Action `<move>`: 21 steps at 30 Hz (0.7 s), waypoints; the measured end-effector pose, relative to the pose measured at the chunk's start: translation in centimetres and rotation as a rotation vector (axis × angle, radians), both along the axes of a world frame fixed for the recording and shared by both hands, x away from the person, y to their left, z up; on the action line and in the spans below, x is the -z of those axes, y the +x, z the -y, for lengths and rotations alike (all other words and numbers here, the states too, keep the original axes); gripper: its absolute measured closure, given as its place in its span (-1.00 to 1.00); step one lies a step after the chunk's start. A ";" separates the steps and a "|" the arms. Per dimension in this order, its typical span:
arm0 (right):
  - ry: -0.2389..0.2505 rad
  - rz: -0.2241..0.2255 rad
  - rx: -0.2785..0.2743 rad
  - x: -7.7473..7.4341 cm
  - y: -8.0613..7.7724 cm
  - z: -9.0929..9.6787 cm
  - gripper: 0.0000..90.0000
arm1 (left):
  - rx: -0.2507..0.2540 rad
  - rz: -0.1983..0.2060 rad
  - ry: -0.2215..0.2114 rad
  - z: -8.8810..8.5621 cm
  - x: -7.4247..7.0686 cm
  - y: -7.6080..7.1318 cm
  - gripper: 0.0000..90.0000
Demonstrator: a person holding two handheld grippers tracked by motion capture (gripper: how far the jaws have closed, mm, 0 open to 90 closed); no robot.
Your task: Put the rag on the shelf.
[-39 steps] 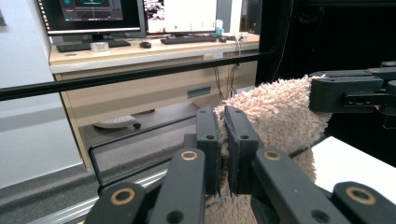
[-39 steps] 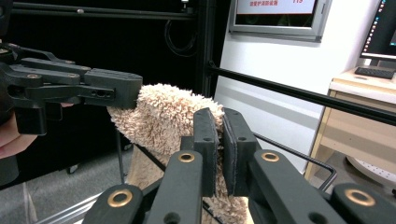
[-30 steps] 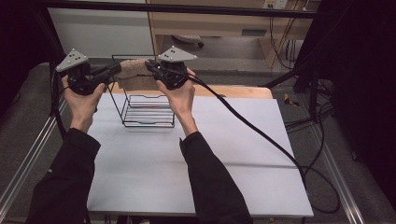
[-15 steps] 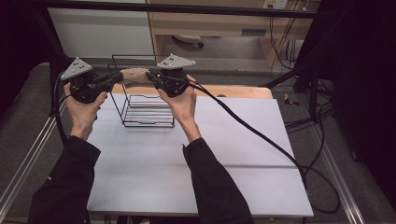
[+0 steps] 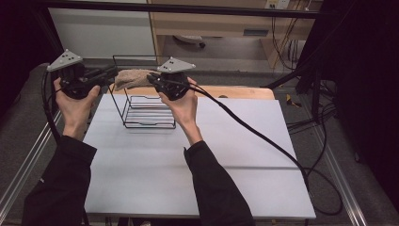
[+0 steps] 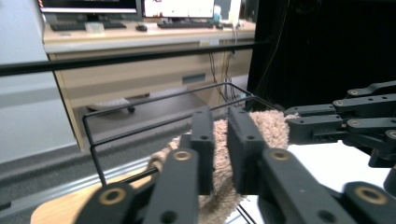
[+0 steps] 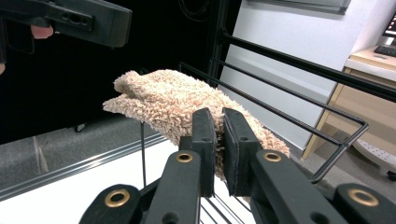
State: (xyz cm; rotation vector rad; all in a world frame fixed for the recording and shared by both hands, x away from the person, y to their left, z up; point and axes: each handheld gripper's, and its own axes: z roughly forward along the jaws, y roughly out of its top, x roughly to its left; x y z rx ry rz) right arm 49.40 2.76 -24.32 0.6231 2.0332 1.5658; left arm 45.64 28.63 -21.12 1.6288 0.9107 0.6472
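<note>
- I am working at a white table (image 5: 197, 160) with a wooden strip along its far edge, dark curtains hanging on both sides and a pale wooden desk (image 5: 221, 21) standing beyond it.
- From the high view I am seeing my two dark sleeves coming in from below, and the black cable (image 5: 254, 132) from my right gripper (image 5: 151, 80) trailing across the table and off its right edge.
- The left gripper view is giving me what the high one is not: monitors and a keyboard on that far desk, and my left gripper (image 6: 220, 154) with its jaws pinched together on the beige towel (image 6: 261, 128).
- The right gripper view is looking the other way, toward the dark curtain and a grey wall panel, and there my right gripper's jaws are clamped on the towel's other end, fluffy pile bulging to either side of the pads.
- I am holding the towel stretched between the two grippers, in the air just above the top rail of the black wire rack (image 5: 146, 110).
- The rack is standing upright on the far left part of the table, with the towel hanging over its top opening; I cannot tell whether the cloth is touching the wire.
</note>
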 end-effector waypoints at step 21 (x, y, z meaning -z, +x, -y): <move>0.008 -0.027 -0.039 -0.5 -0.4 0.4 0.56 | 0.038 -0.111 0.059 1.0 3.5 1.0 1.00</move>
